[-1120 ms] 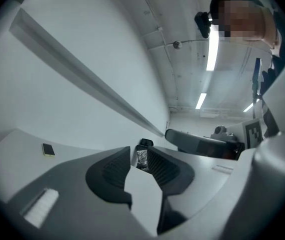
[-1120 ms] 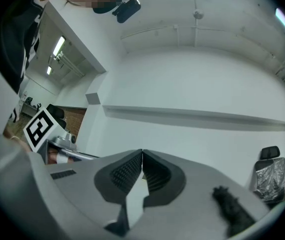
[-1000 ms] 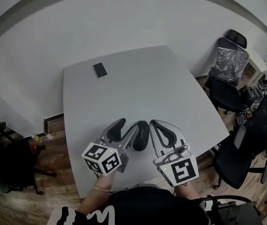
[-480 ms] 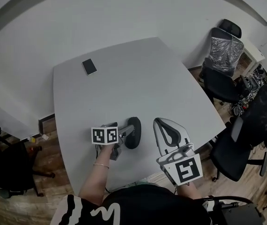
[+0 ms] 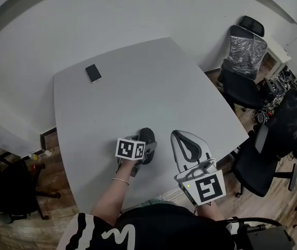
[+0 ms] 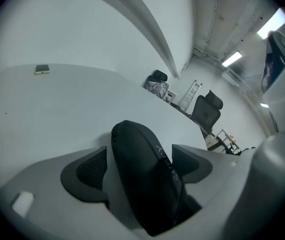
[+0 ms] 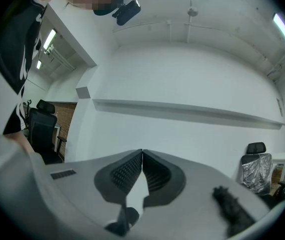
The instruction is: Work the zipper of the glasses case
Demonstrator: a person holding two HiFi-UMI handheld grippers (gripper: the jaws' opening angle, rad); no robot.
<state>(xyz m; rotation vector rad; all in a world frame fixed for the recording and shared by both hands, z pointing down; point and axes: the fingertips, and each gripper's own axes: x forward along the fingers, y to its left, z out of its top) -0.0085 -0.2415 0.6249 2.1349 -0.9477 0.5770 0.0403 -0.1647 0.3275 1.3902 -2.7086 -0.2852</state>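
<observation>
The black glasses case [image 5: 148, 137] lies on the grey table [image 5: 138, 87] near its front edge. My left gripper [image 5: 144, 146] reaches over it from the near side. In the left gripper view the case [image 6: 142, 184] fills the space between the two spread pads [image 6: 90, 168], its rounded end pointing away, and I see no pad pressing into it. The zipper is not visible from here. To the right, my right gripper [image 5: 177, 135] hovers above the table, apart from the case. Its jaws [image 7: 142, 156] are closed pad to pad with nothing in them.
A phone [image 5: 93, 72] lies at the table's far left corner, also visible in the left gripper view [image 6: 42, 69]. Office chairs stand off the table's right side [image 5: 245, 61] and near right [image 5: 273, 155]. A wall runs behind the table.
My left gripper turned and moved in over the case, with its jaws spread wider and now straddling it. The right gripper has stayed about where it was.
</observation>
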